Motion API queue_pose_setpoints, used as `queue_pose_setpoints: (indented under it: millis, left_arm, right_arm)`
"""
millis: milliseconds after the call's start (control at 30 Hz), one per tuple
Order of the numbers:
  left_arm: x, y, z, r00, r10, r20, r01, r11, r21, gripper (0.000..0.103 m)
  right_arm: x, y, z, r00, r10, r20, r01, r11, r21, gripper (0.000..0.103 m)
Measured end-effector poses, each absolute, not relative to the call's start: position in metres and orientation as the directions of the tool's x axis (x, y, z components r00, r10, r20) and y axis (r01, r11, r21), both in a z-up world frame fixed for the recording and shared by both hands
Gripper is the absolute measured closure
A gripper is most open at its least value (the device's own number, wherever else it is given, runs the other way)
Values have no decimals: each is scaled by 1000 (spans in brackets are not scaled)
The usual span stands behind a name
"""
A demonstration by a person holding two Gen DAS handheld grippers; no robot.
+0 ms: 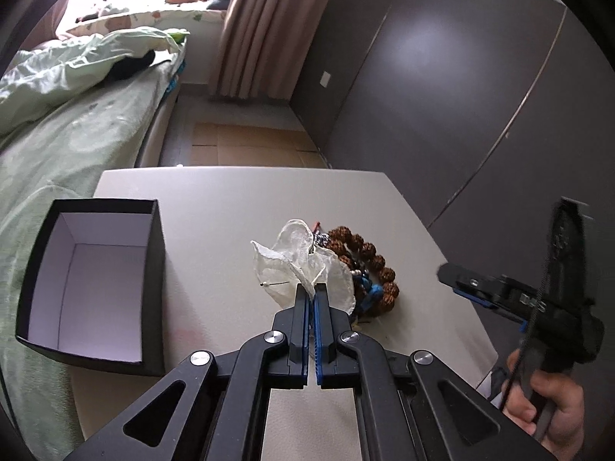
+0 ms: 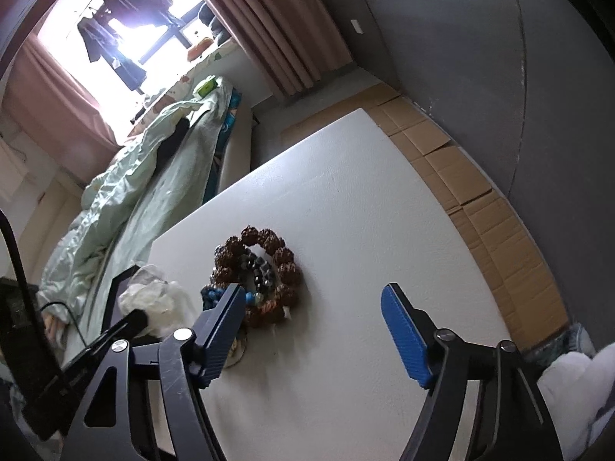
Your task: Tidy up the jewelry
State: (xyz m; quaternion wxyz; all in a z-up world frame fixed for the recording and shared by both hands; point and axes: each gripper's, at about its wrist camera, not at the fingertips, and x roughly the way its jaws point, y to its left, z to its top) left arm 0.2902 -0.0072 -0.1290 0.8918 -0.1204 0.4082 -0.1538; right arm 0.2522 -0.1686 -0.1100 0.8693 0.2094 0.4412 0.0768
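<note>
Jewelry lies in a small heap near the middle of the pale table (image 1: 238,199): a bracelet of large knobbly brown wooden beads (image 1: 378,265), a strand of smaller dark faceted beads (image 2: 258,265) coiled inside its ring, and a cluster of blue beads (image 2: 211,295) at its near edge. How many separate strands make up the heap cannot be told, since they overlap and the right gripper's left finger covers part of the blue cluster in the right wrist view. A crumpled translucent white plastic bag (image 1: 303,265) sits touching the left side of the brown bracelet and hides that part of it from the left wrist view; a thin pin or wire with a small bead pokes out at the bag's left, too fine to identify.

The left gripper (image 1: 312,290) is pinched closed on the near edge of the bag, its blue pads pressed together with the plastic between them. The right gripper (image 2: 313,307) has its jaws spread apart with nothing between them; it hovers just right of the heap, its left finger beside the blue beads. A hand (image 1: 553,399) holds its handle at the frame's lower right.

An open black cardboard box with a white lining (image 1: 96,280) stands to the left of the heap, apart from it, partly cut off behind the bag in the right wrist view.
</note>
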Motion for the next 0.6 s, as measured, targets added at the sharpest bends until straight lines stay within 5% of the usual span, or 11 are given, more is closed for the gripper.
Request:
queue_pose_setpoints:
  millis: [600]
  left_arm:
    - [290, 21, -123, 664, -341, -665, 122, 927, -354, 102]
  right_arm:
    - [331, -112, -138, 413, 217, -885, -19, 973, 229, 53]
